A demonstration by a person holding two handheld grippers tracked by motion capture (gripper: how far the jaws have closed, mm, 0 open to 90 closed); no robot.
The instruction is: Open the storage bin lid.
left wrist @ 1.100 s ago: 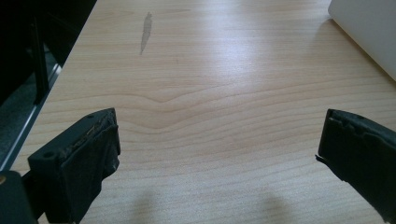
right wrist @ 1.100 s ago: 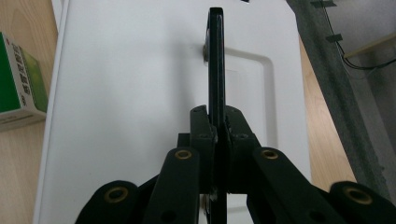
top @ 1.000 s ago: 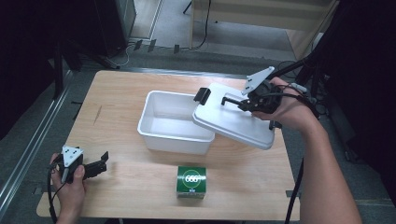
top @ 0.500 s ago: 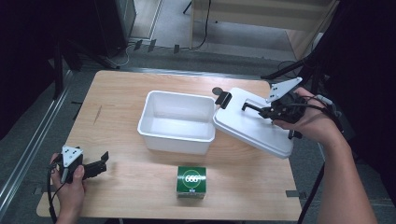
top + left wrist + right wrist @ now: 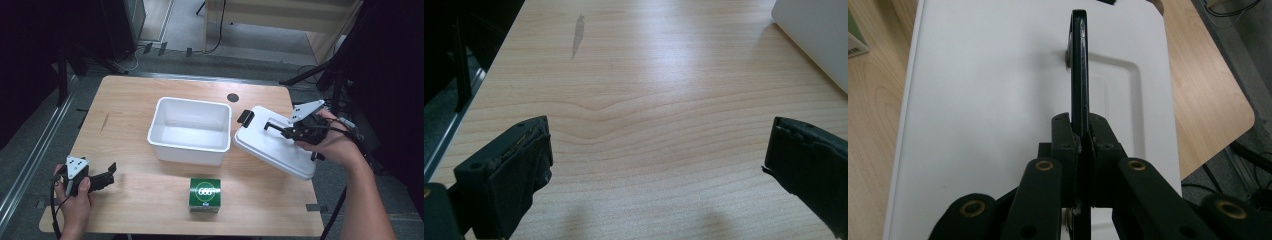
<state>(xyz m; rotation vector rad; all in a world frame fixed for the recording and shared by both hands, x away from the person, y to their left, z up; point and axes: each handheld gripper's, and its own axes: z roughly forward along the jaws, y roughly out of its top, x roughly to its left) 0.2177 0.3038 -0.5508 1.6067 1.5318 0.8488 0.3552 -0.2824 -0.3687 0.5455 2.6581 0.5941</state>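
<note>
Right tool [image 5: 280,131] clamps lid handle [image 5: 1078,65] over wooden table [image 5: 150,95].

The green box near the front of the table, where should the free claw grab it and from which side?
Take the green box across its two upright side faces, coming down from above. It stands flat on the table, squarish, top face bare, with nothing touching its sides. The left claw is open and lies to its left, so it is likely the easier one; the right claw is shut on the lid handle.

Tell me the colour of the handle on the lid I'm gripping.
Black, on a white lid; the handle shows best in the right gripper view.
</note>
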